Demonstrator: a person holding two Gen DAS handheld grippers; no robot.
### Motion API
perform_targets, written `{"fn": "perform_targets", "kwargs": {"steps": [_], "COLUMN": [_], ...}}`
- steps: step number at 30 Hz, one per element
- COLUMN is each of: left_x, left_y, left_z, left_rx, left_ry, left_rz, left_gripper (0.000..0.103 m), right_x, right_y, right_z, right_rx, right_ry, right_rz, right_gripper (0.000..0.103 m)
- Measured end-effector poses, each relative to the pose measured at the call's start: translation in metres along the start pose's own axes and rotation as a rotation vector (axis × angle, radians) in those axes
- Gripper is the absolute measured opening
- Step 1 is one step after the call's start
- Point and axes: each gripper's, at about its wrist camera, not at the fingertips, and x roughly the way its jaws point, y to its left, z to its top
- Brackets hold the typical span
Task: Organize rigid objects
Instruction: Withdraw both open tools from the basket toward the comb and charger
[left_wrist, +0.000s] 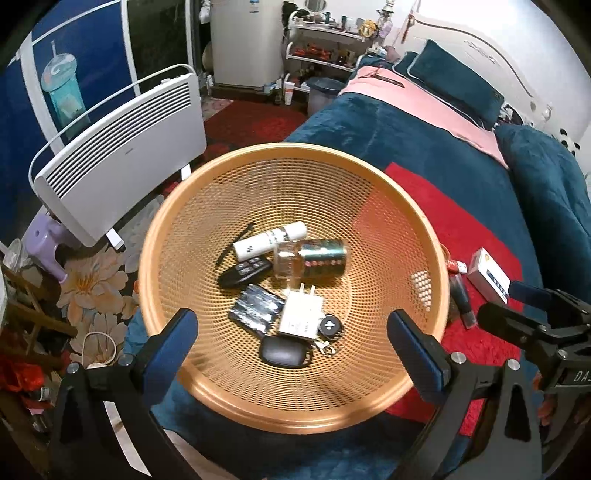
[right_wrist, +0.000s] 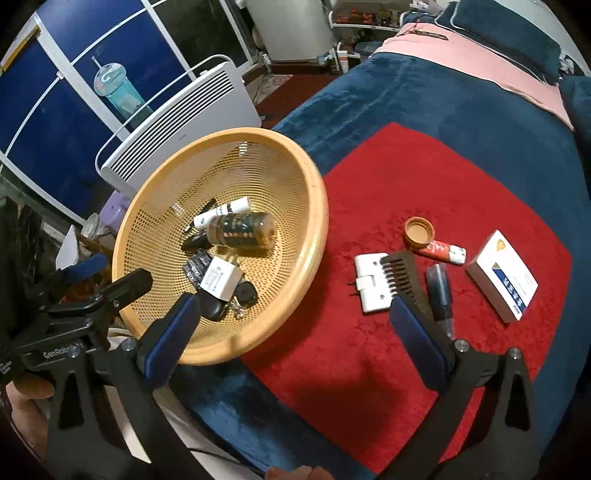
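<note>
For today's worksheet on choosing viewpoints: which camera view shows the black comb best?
The right wrist view: the black comb lies in full sight on the red cloth, overlapping the white plug adapter. In the left wrist view it cannot be made out; the basket fills the frame and covers that stretch of cloth.

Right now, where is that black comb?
In the right wrist view the black comb lies on the red cloth, right of the basket, its teeth overlapping the white plug adapter, with a dark tube on its other side.

basket (right_wrist: 317, 236) 1 | items in basket 9 | items on red cloth (right_wrist: 369, 369) 6
</note>
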Motion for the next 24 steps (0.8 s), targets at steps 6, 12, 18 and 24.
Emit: {"fn": "perform_targets", "kwargs": {"steps": [6, 12, 18, 24], "left_x": [0.001, 0.003, 0.005, 0.008], "left_y": [-0.025, -0.051, -0.076, -0.099], "left_z": [-0.001, -0.003, -0.006, -0.008], "left_rx": [0.044, 0.090, 0.134, 0.171], "left_ry": [0.004, 0.009, 0.016, 0.026], "left_rz": [-0.007, -0.020, -0.030, -0.044], "left_gripper": [0.103, 0.103, 0.103, 0.103], "right_x": [-0.008, -0.016, -0.024, -0.030], "right_y": [-0.020, -0.043, -0.067, -0.089], "right_z": [-0.009, -0.019, -0.028, -0.040], "right_rx": [0.039, 0.079, 0.126, 0.179], "right_ry": [-0.007, -0.016, -0.027, -0.029], "right_rz": [-0.008, -0.016, -0.027, -0.039], "right_gripper": [0.103, 0.103, 0.103, 0.103]}}
